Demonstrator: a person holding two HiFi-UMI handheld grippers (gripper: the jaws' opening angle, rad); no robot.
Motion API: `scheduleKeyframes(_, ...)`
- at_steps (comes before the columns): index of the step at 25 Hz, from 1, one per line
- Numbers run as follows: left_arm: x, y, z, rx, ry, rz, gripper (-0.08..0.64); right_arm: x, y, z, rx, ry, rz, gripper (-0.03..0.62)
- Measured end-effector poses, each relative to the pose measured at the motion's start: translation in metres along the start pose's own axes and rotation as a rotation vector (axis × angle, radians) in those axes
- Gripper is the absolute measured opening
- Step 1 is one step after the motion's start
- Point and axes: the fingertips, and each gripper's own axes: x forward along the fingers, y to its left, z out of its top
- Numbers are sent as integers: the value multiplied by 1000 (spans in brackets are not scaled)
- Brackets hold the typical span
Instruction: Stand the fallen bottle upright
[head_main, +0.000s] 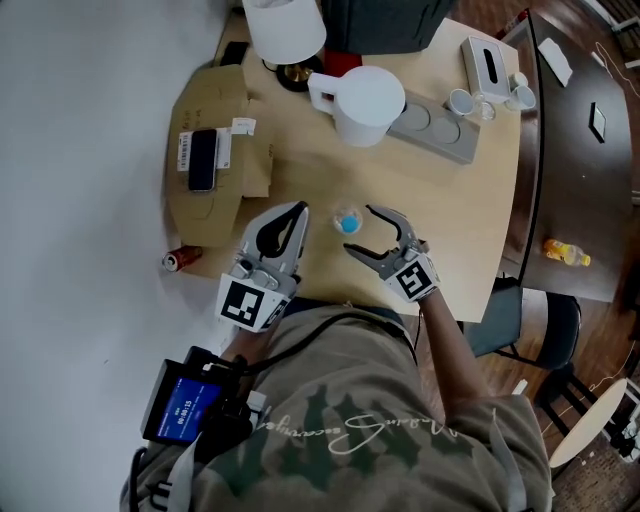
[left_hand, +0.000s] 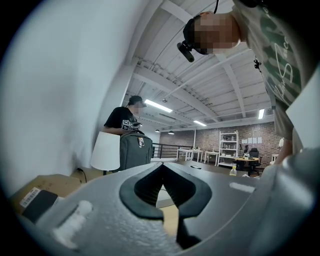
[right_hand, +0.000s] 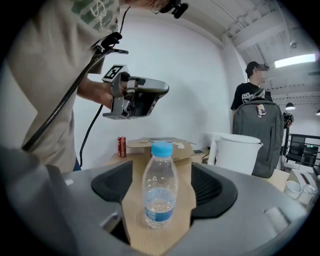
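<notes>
Clear water bottle with blue cap stands upright on the wooden tabletop, a little water in the bottom, blue label band low on the body.

Right tool: jaws spread wide. Bottle sits in the gap with tabletop visible on both sides, neither pad touching it. From the head view it appears to be at the mouth of the jaws rather than deep between them; depth is hard to judge.

Left tool: jaw tips pressed together, nothing between them, held beside the bottle and apart from it.

Also on the tabletop: white kettle behind the bottle, flat cardboard box with a phone on it, red can at the near-left edge.
</notes>
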Motion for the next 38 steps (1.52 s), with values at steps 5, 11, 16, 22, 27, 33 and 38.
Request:
scheduleKeyframes(5,0,-7,4,0,-17,-16,3,-22,-4,35,-35,-45,-48,314)
scheduleKeyframes(11,-6,-5,5,-2,-30,-11,3,-42,-14,86,-41,-108,-142,233)
scheduleKeyframes(16,-6,-10,17,6,-52,-39,3,-52,-24,125,-27,-167,-227,92)
scheduleKeyframes(22,-12,-9,11,2,-42,-42,2,-55,-34,134,45,-219,-278,3)
scheduleKeyframes(27,-14,-10,13,15,-40,-57,3,-54,-35,138,52,-205,-303,3)
scheduleKeyframes(33,-18,-6,21,20,-66,-79,3,-43,-24,147,58,-207,-331,3)
scheduleKeyframes(38,-29,5,20,18,-70,-86,2,-36,-15,146,81,-184,-350,3)
